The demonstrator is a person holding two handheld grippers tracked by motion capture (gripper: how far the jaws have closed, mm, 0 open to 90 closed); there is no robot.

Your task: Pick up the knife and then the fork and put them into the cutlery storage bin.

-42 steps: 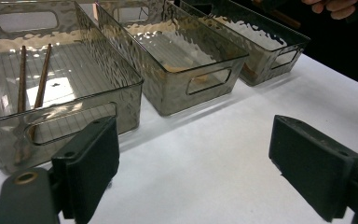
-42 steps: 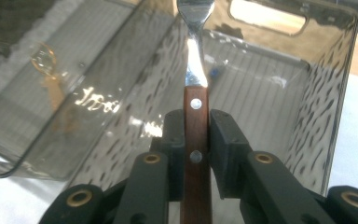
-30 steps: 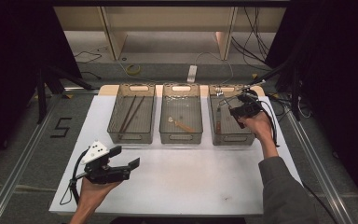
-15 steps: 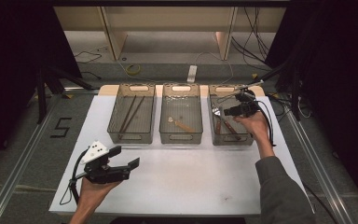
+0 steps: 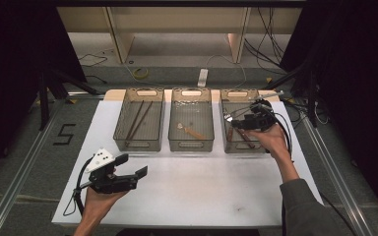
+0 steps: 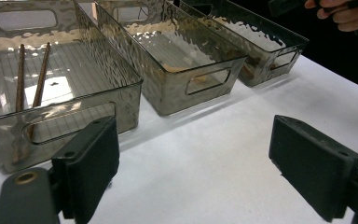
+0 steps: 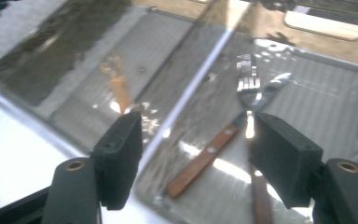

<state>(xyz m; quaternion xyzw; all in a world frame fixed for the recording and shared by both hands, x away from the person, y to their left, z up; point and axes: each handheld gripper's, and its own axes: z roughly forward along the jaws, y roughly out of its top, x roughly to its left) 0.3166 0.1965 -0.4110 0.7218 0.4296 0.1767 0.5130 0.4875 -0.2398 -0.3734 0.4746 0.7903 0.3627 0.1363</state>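
the right gripper [image 7: 196,154] hovers, jaws spread, over the fork [image 7: 214,149]. lower squarely astride its wooden handle before closing. the left gripper [image 6: 196,168] is open too.

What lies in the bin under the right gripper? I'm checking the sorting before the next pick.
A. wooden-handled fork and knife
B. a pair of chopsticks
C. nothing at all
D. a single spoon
A: the right gripper view shows a wooden-handled fork crossed with a knife on the floor of the right bin, below the open right gripper.
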